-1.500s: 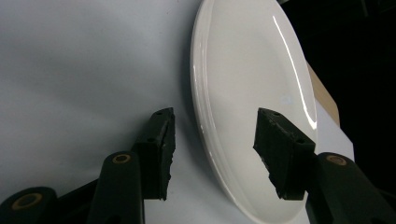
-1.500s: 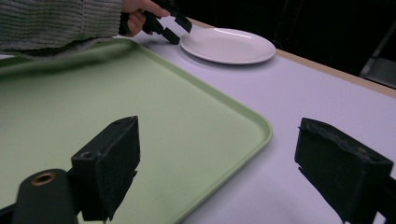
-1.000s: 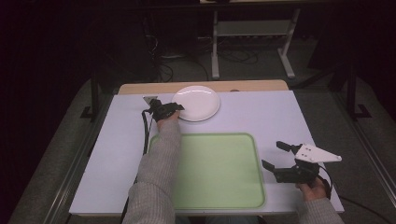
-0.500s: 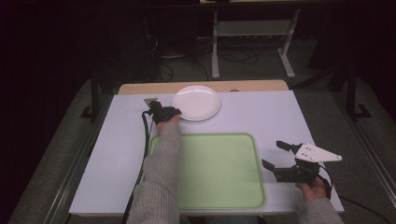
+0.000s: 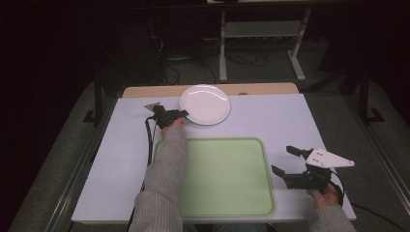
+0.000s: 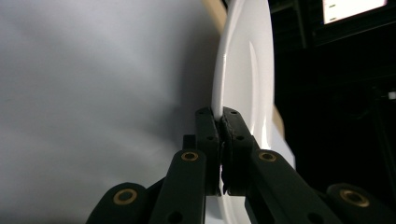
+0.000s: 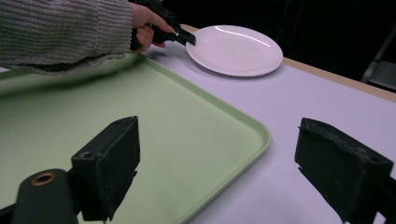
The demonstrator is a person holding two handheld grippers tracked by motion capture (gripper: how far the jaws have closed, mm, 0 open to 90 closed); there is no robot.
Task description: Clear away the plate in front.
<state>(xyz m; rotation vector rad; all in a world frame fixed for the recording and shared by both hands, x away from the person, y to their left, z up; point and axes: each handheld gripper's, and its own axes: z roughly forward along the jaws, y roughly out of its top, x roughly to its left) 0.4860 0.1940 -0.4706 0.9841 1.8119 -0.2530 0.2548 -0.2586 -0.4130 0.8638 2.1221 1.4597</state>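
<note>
A round white plate (image 5: 205, 104) lies at the far middle of the white table. My left gripper (image 5: 183, 114) is shut on the plate's near-left rim; in the left gripper view the two black jaws pinch the thin edge of the plate (image 6: 243, 79), with the left gripper (image 6: 220, 116) closed tight. The right gripper view also shows the plate (image 7: 236, 49) with the left gripper (image 7: 189, 38) on its rim. My right gripper (image 5: 284, 160) hovers open at the near right, beside a pale green tray (image 5: 217, 176). Nothing sits between the right gripper's (image 7: 217, 154) jaws.
The green tray (image 7: 154, 121) lies bare in the near middle. A wooden strip (image 5: 145, 91) runs along the table's far edge. Beyond it, a dark floor holds cables and a white stand (image 5: 261, 36). The left gripper's cable (image 5: 149, 140) trails down the table's left.
The left gripper has drawn slightly back toward the near left, holding the plate's rim. The right gripper has stayed in place.
</note>
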